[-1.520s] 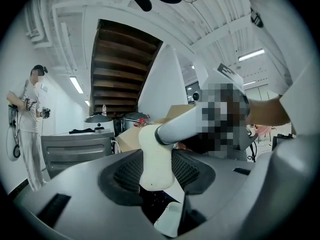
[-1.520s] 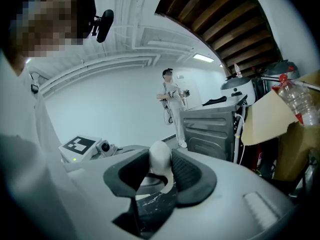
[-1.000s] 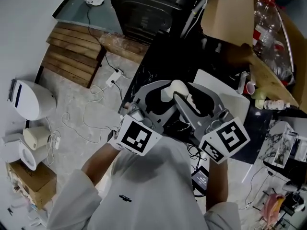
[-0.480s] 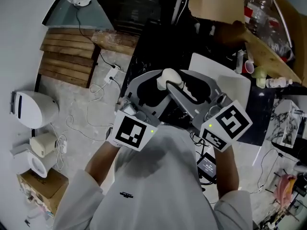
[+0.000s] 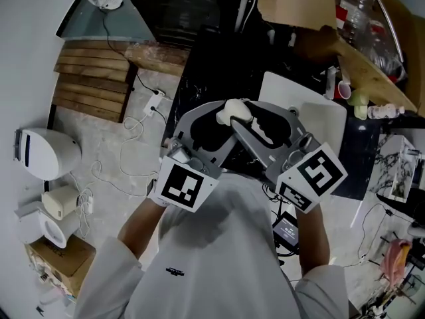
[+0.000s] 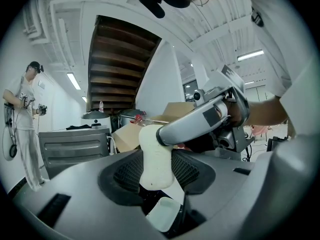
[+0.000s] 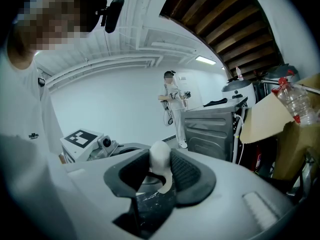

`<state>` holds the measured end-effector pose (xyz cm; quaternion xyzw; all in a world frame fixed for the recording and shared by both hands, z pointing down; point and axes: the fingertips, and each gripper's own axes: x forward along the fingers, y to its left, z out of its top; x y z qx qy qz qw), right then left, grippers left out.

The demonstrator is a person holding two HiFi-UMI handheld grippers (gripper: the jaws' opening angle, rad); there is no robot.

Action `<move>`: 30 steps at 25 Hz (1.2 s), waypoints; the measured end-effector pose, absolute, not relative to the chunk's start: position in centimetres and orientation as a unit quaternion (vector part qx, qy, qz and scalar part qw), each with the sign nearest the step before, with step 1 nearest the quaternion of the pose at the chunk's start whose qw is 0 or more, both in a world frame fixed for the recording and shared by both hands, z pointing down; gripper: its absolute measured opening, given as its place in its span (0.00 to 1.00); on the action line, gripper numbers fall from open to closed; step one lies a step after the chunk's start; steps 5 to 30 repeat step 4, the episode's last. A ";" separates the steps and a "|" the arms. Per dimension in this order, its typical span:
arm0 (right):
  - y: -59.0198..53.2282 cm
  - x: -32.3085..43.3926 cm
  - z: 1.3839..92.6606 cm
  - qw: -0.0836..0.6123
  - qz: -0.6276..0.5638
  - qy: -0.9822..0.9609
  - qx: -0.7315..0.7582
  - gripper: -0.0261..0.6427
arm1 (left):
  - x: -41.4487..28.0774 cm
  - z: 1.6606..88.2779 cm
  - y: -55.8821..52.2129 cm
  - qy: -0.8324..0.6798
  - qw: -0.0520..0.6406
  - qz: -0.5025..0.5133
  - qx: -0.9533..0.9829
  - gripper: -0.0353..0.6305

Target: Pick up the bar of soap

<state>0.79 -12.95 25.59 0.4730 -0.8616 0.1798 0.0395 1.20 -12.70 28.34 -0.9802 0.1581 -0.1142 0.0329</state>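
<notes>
The bar of soap (image 5: pixel 236 109) is a white, waisted bar held up in the air in front of the person, over the black table (image 5: pixel 206 65). My right gripper (image 5: pixel 255 121) is shut on it, and in the right gripper view the soap (image 7: pixel 160 159) stands pinched between its dark pads (image 7: pixel 187 174). My left gripper (image 5: pixel 216 128) is open. In the left gripper view the soap (image 6: pixel 155 156) hangs upright between the wide jaws without touching either ribbed pad, and one right finger (image 6: pixel 200 124) crosses its top.
A white board (image 5: pixel 319 121) lies on the table under the grippers. Behind it are a cardboard box (image 5: pixel 299 5), plastic bottles (image 5: pixel 362 8) and a red cup (image 5: pixel 344 92). A wooden pallet (image 5: pixel 93 78), cables and a white appliance (image 5: pixel 43 153) are on the floor at left. A person (image 6: pixel 22 119) stands far off.
The head view has shifted a little. Both grippers and the soap keep their places relative to each other.
</notes>
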 end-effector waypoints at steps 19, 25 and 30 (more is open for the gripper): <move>-12.8 0.5 26.2 0.039 0.185 -0.860 0.474 0.26 | 0.9 28.9 -12.5 0.156 0.032 -0.120 -0.980 0.32; -12.8 0.5 26.2 0.039 0.185 -0.860 0.474 0.26 | 0.9 28.9 -12.5 0.156 0.032 -0.120 -0.980 0.32; -12.8 0.5 26.2 0.039 0.185 -0.860 0.474 0.26 | 0.9 28.9 -12.5 0.156 0.032 -0.120 -0.980 0.32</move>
